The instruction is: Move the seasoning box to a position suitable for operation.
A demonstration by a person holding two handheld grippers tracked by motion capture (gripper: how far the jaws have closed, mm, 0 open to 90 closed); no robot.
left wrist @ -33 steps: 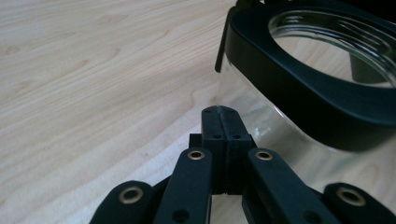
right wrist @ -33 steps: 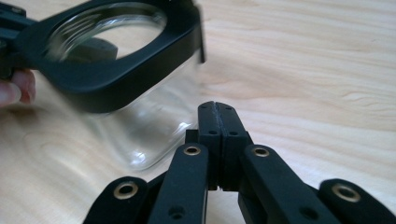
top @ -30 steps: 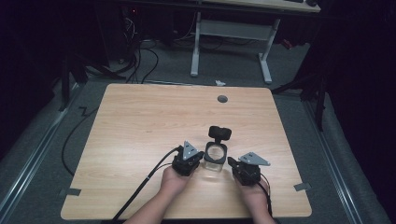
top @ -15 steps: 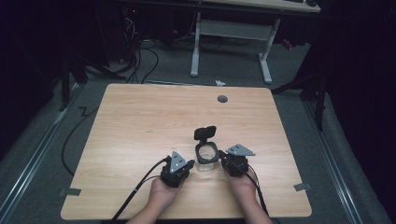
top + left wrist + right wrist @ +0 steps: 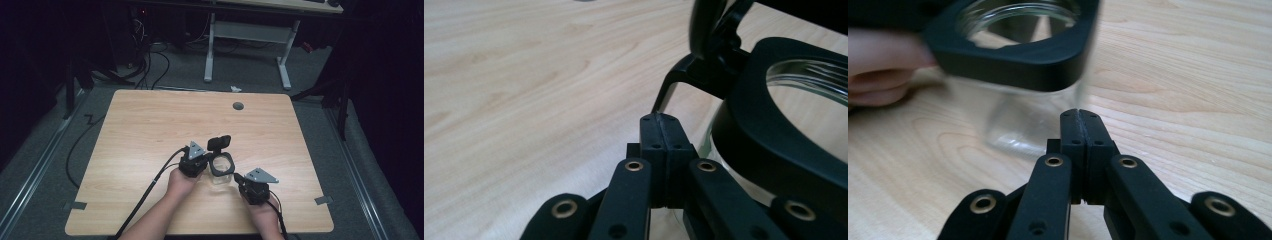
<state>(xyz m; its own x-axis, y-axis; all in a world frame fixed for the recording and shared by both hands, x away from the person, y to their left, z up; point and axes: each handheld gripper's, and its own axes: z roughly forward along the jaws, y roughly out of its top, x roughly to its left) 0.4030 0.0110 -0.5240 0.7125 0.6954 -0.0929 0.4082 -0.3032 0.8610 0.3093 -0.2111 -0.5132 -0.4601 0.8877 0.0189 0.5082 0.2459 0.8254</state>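
Pale wood grain covered the table [image 5: 150, 130], with dark floor and cables beyond its far edge. Near the front edge stood a clear glass jar [image 5: 220, 167] with a black square collar and its flip lid [image 5: 219, 143] raised. It sat between the two tools: just right of the left gripper [image 5: 200, 162], whose jaws were pressed together on nothing, tips beside the jar's wire clasp [image 5: 669, 85]. The right gripper [image 5: 240, 178], likewise closed and empty, lay just below-right of the jar, its tips close before the glass wall.
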